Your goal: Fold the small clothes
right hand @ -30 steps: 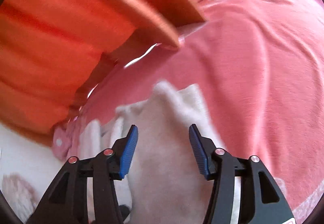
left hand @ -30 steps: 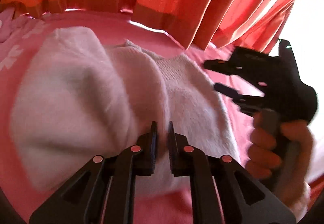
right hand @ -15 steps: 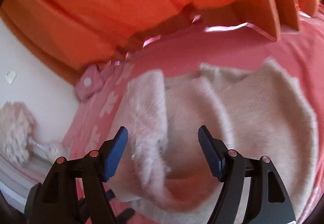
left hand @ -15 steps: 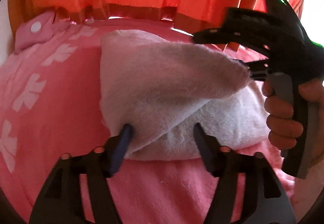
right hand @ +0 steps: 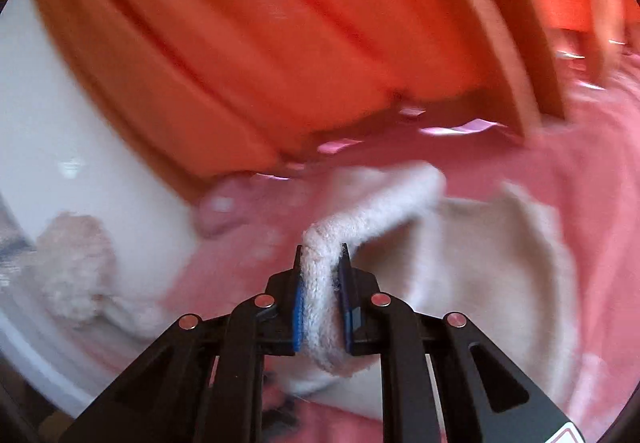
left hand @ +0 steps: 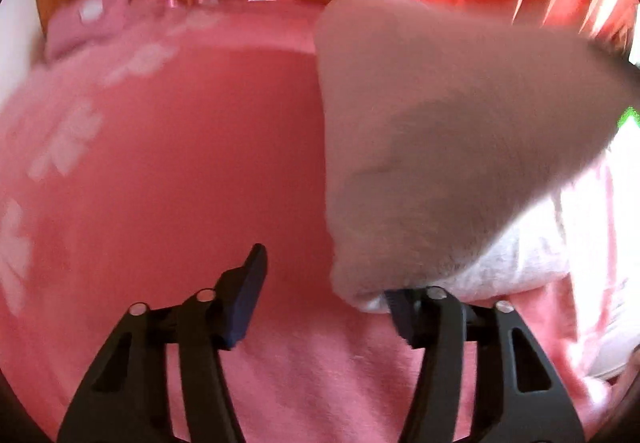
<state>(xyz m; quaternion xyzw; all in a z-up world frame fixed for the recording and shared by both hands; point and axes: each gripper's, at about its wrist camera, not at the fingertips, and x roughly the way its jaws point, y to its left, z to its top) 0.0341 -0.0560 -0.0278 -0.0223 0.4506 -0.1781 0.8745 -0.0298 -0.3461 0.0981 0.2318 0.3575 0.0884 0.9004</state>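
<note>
Fabric edge pinched, fold in progress. Your right gripper (right hand: pixel 322 283) has its blue-padded jaws pressed together on a thick, rolled hem of the white fleece garment (right hand: pixel 492 267); the clamped strip rises from the jaws and runs up and to the right, then drops into the main body of the cloth, which lies spread on the pink blanket (right hand: pixel 592 179) to the right of and beyond the jaws. The garment's long axis, seen from this wrist, runs roughly from lower left to upper right.

Your left gripper (left hand: pixel 326 289) stands with jaws spread wide and nothing between them. In its view the white fleece garment (left hand: pixel 432 147) is lifted like a tent on the right side; its lower corner hangs over the tip of the right-hand finger (left hand: pixel 404 313), and whether it actually touches cannot be told. The left-hand finger sits over bare pink blanket (left hand: pixel 180 171), well clear of cloth.

Judgement: the right hand alone controls the cloth, so the fold turns on which way you carry that raised edge across the body lying flat. The left hand is nearest the hanging corner; shift it rightward if you mean to take that corner between the jaws.

Orange curtains (right hand: pixel 248 43) fill the background.
</note>
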